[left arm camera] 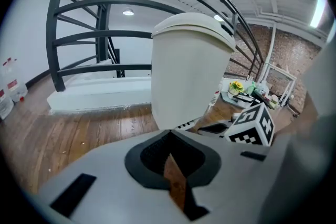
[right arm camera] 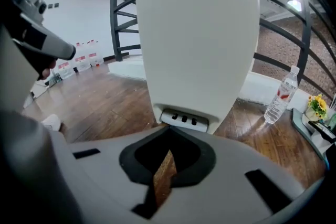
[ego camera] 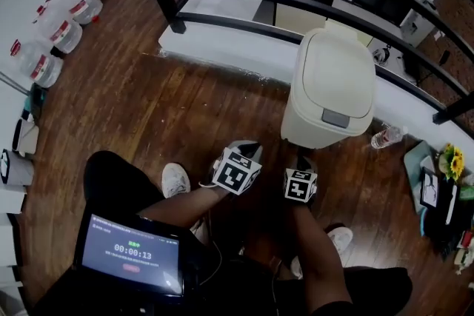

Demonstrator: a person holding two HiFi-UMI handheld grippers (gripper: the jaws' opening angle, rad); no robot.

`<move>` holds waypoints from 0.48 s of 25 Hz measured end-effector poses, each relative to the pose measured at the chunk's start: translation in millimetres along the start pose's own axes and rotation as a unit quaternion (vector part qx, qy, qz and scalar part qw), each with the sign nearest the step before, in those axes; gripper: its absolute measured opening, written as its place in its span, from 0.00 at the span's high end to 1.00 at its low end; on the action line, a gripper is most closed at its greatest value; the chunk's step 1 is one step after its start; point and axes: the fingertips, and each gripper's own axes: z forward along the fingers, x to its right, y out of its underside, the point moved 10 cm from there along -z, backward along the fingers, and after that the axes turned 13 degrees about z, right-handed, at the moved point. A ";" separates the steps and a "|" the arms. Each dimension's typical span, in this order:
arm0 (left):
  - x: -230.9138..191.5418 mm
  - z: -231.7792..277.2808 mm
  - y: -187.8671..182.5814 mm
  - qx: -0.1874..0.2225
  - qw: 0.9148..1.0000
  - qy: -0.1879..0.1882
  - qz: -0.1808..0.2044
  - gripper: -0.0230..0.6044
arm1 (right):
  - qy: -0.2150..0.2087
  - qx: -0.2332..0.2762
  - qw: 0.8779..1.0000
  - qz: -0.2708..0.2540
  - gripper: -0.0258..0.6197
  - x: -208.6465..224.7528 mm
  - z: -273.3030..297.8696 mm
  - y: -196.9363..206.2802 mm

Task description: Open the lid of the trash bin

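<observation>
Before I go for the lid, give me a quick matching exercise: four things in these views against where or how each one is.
Things:
1. trash bin lid
2. water bottle
3. yellow flowers
4. red-capped jugs

Place or state:
A. far left of the head view
B. closed
C. far right edge of the head view
D. upright, just right of the trash bin

Pairs: 1-B, 2-D, 3-C, 4-A

One trash bin, two grippers, three jugs
</observation>
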 end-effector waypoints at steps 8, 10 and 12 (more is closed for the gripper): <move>18.1 -32.4 4.0 0.027 1.000 -0.006 0.007 0.97 | -0.033 0.039 0.999 0.002 0.96 -28.0 -48.4 3.6; 21.0 -40.8 6.3 0.032 0.999 -0.009 0.016 0.97 | -0.034 0.057 0.998 0.001 0.96 -37.0 -58.1 1.9; 24.6 -52.4 12.3 0.035 0.999 -0.011 0.016 0.97 | -0.033 0.069 0.997 -0.008 0.96 -45.7 -72.3 3.1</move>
